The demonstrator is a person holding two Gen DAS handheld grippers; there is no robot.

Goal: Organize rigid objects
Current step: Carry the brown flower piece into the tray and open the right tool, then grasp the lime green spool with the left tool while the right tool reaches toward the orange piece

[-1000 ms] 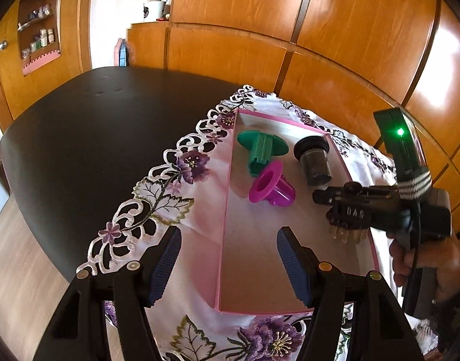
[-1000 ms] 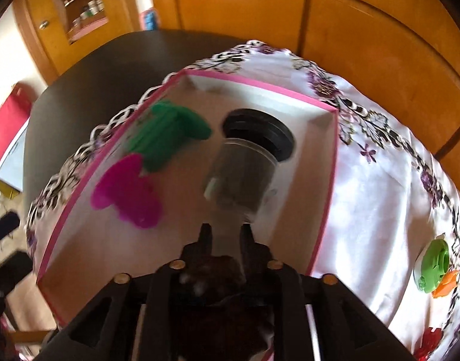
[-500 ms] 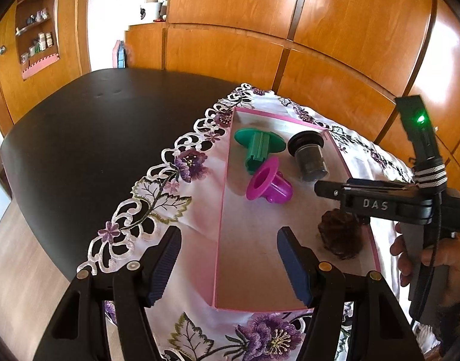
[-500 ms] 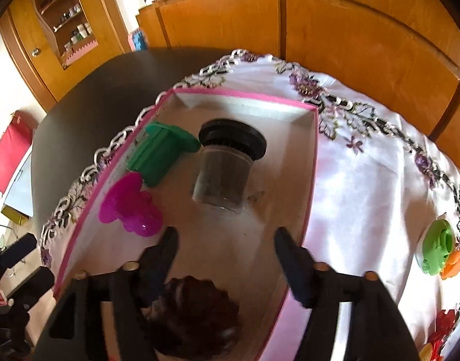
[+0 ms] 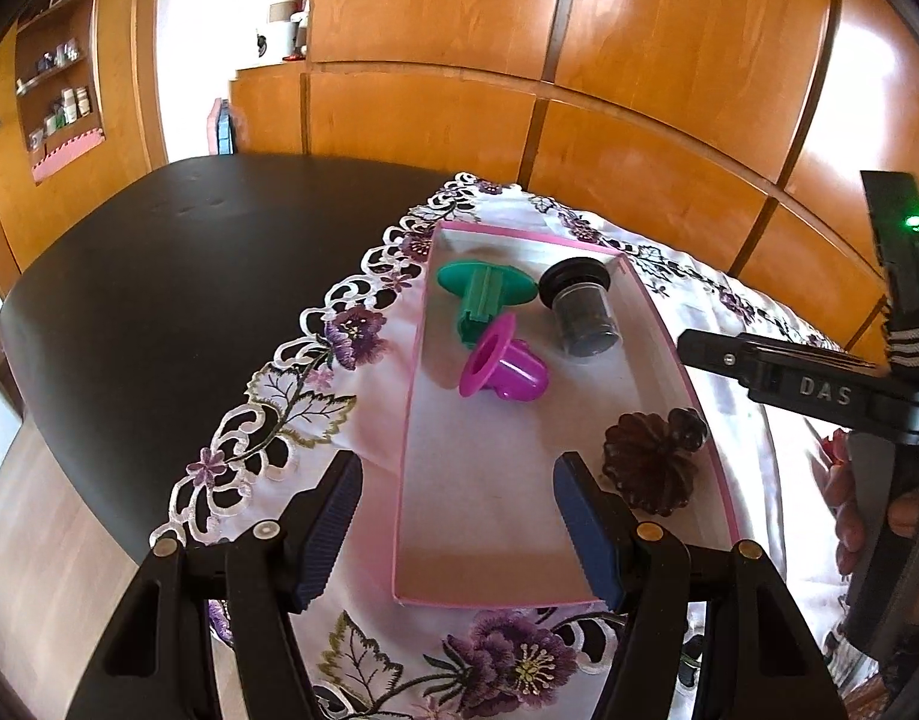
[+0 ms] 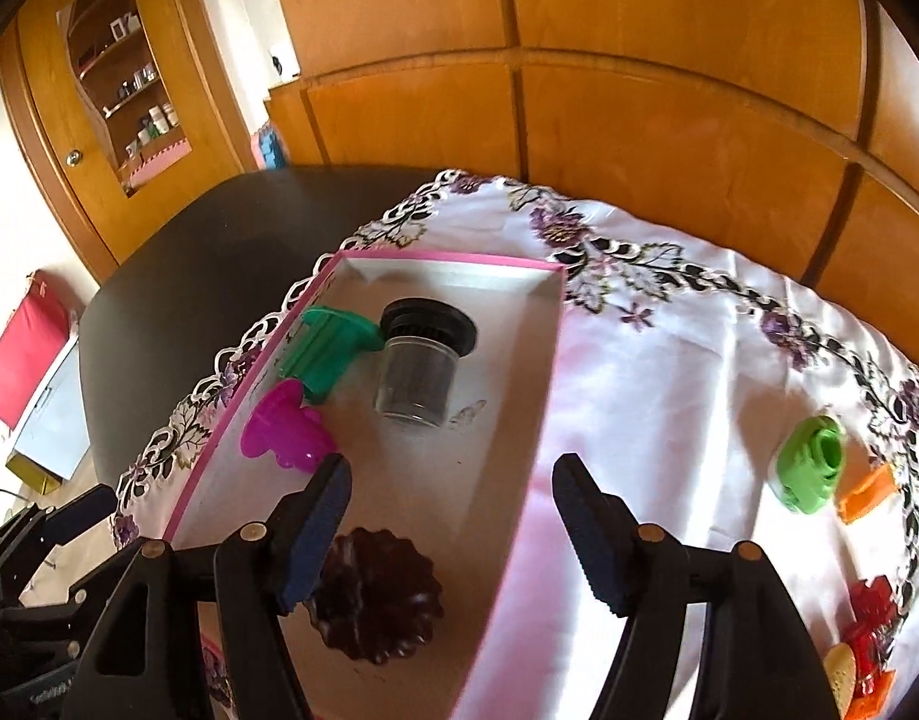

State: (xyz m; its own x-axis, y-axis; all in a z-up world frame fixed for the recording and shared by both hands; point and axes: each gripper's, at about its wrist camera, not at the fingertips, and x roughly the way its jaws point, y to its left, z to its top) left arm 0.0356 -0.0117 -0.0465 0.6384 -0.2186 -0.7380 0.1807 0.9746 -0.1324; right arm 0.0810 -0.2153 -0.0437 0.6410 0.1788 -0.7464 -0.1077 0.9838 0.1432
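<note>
A pink-rimmed cardboard box (image 5: 412, 420) lies on the flowered tablecloth. Inside it are a green flanged piece (image 5: 483, 294), a magenta flanged piece (image 5: 504, 363), a clear jar with a black lid (image 5: 582, 315) on its side, and a dark brown fluted mould (image 5: 648, 468) by the right wall. My left gripper (image 5: 456, 531) is open over the box's near left part, with nothing between its pads. My right gripper (image 6: 450, 531) is open above the box's near right wall. The brown mould (image 6: 381, 594) lies free just below its left finger.
On the cloth to the right of the box (image 6: 543, 402) lie a light green piece (image 6: 810, 462), an orange piece (image 6: 867, 492) and red and yellow bits (image 6: 867, 630). Bare black tabletop (image 5: 189, 276) spreads to the left. Wooden cabinet doors (image 5: 639, 90) stand behind.
My right gripper opened and let go of the brown mould, which now rests in the box, then drew up and away to the right. The left gripper stayed put.
</note>
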